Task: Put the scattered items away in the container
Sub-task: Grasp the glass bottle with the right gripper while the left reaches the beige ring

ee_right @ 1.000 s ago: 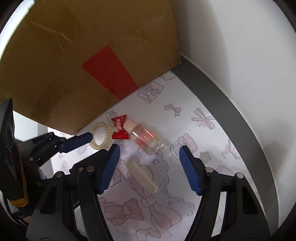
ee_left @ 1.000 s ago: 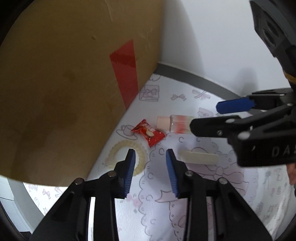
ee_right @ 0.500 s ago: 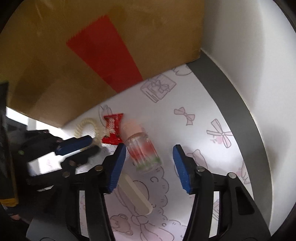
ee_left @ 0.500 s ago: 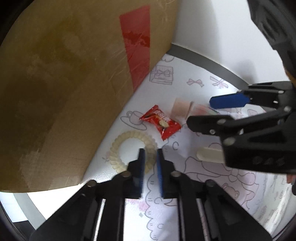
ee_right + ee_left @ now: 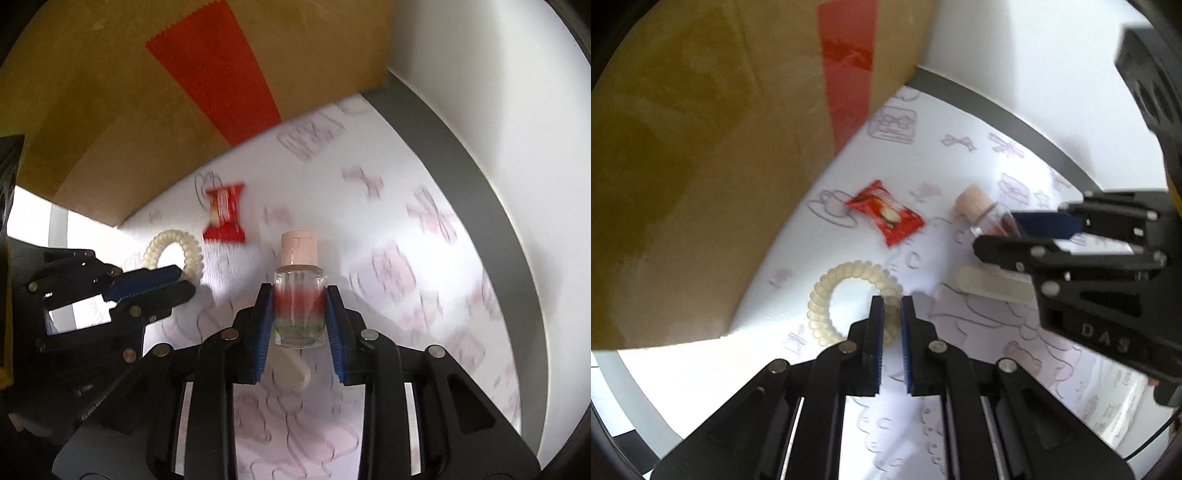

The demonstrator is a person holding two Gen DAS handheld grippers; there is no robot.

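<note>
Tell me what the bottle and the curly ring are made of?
Bottle: clear and shiny, so glass or hard plastic, with a matte pink cap, likely plastic. Ring: translucent cream coils, probably soft, rubbery plastic like a spiral hair tie.

cardboard box [image 5: 701, 166] walls the left; bare cloth [image 5: 424, 277] lies open rightward.

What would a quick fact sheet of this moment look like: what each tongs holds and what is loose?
left tongs: shut on the spiral hair tie
right tongs: shut on the small clear bottle, pink cap forward
loose on the patterned cloth: red candy wrapper, pale flat stick
container: cardboard box, beside the items
</note>
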